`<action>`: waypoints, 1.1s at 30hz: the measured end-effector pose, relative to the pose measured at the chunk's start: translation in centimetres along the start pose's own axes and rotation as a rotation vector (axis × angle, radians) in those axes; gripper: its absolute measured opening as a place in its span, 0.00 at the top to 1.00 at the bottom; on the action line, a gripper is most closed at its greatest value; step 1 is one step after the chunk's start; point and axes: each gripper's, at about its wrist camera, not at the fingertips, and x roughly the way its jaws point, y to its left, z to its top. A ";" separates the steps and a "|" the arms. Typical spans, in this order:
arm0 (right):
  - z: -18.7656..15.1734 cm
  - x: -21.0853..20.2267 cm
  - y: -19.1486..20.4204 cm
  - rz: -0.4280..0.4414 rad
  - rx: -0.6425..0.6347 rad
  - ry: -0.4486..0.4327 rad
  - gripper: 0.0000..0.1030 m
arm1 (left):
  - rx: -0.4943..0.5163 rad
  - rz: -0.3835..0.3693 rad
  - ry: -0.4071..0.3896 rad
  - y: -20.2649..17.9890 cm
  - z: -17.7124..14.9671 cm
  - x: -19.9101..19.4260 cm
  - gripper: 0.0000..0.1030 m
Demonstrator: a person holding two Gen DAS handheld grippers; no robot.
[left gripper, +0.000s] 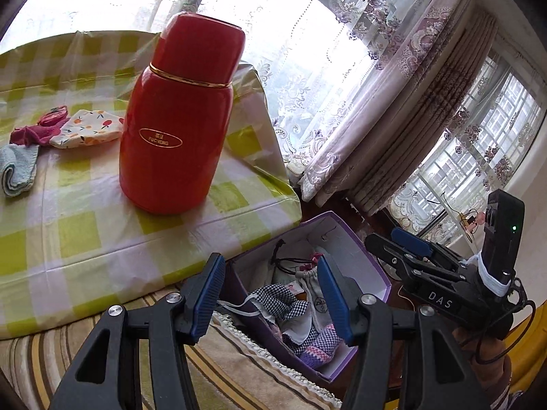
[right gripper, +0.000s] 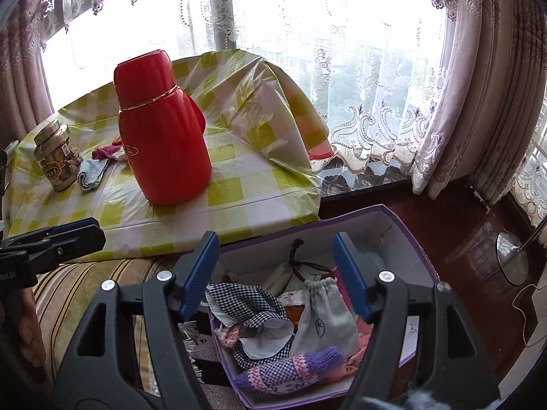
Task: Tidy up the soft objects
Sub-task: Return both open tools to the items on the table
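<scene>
A purple box stands below the table edge. In it lie a black-and-white checked cloth, a grey drawstring pouch and a purple-pink knitted sock. My right gripper hovers over the box, open, with nothing between its pads. My left gripper is also open and empty above the box, to the left of the right gripper. A pink cloth, a fruit-print cloth and a light blue cloth lie on the table.
A tall red thermos stands on the green-checked tablecloth near its front edge. A gold-lidded jar sits at the table's left. A striped cushion lies below the table. Curtains, a window ledge and a lamp base are at the right.
</scene>
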 end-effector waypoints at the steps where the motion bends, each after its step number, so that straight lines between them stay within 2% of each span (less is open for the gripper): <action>1: 0.0 0.0 0.5 0.011 -0.006 0.003 0.30 | -0.008 0.010 -0.006 0.4 0.0 -0.2 0.44; 7: 0.1 0.1 4.6 0.080 -0.075 0.013 0.30 | -0.072 0.062 -0.037 3.5 0.4 -1.7 0.44; 19: 0.4 1.2 15.1 0.265 -0.259 0.041 0.30 | -0.217 0.229 -0.122 12.0 2.2 -5.7 0.44; 27: 2.5 2.6 21.2 0.352 -0.347 0.023 0.30 | -0.336 0.355 -0.163 18.5 4.3 -7.9 0.44; 33: 5.1 4.3 24.8 0.381 -0.377 -0.002 0.28 | -0.395 0.426 -0.181 22.7 6.5 -8.0 0.44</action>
